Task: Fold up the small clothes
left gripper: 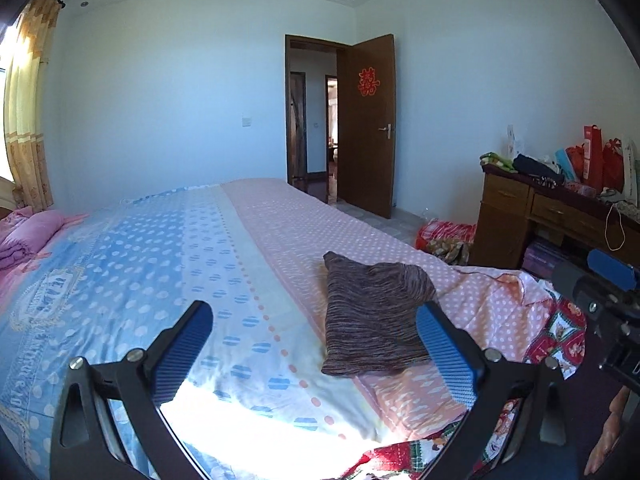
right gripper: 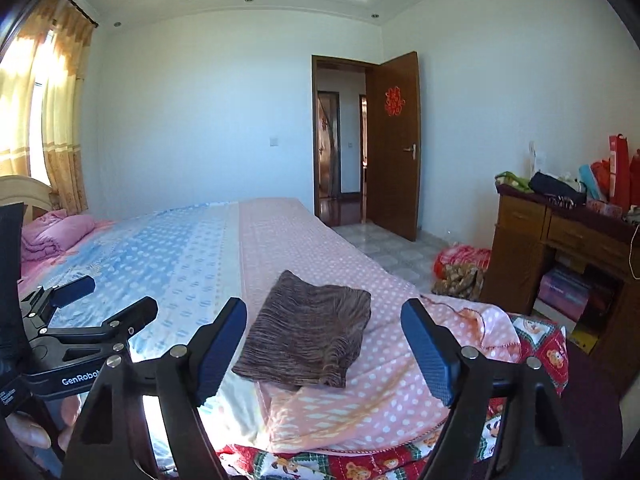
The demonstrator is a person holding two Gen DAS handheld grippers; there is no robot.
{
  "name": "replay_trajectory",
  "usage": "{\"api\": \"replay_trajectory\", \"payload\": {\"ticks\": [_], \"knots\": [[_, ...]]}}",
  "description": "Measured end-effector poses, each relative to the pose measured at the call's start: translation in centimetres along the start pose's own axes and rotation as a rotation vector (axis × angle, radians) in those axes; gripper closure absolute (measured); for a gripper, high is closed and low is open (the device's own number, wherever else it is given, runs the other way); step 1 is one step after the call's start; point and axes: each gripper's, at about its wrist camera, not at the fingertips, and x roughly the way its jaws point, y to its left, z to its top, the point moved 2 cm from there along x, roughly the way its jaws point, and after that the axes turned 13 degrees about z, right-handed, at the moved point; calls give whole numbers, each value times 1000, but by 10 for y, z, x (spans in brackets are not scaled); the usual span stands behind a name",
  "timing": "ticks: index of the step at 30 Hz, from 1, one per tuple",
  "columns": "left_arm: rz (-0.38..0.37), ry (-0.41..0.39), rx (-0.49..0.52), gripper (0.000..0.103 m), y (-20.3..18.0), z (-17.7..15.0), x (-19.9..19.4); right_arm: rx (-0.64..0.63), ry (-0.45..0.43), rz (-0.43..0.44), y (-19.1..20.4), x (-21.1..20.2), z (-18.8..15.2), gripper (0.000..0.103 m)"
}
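A small brown striped knit garment (left gripper: pixel 370 316) lies folded flat on the pink dotted part of the bed; it also shows in the right wrist view (right gripper: pixel 308 340). My left gripper (left gripper: pixel 316 340) is open and empty, held above the bed just short of the garment, its right finger (left gripper: pixel 444 348) beside the garment's right edge. My right gripper (right gripper: pixel 326 344) is open and empty, its jaws standing wide either side of the garment, above and short of it. The left gripper also shows at the left of the right wrist view (right gripper: pixel 116 300).
The bed (left gripper: pixel 160 264) has a blue and pink dotted sheet. A red cartoon quilt (right gripper: pixel 540 356) hangs at the near right corner. A pink blanket (left gripper: pixel 28 236) lies at the far left. A cluttered wooden desk (right gripper: pixel 560 240) stands right, with bags (right gripper: pixel 460 268) on the floor.
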Motion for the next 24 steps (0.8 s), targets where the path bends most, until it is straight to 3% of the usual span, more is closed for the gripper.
{"api": "replay_trajectory", "payload": {"ticks": [9,24], "knots": [[-31,-10,-7,0,-3,1,-6,10,6,47,8,1,-3,22],[-33,6,29,0,-10,-4,-3,100,26,35,-13,9,-7,21]]}}
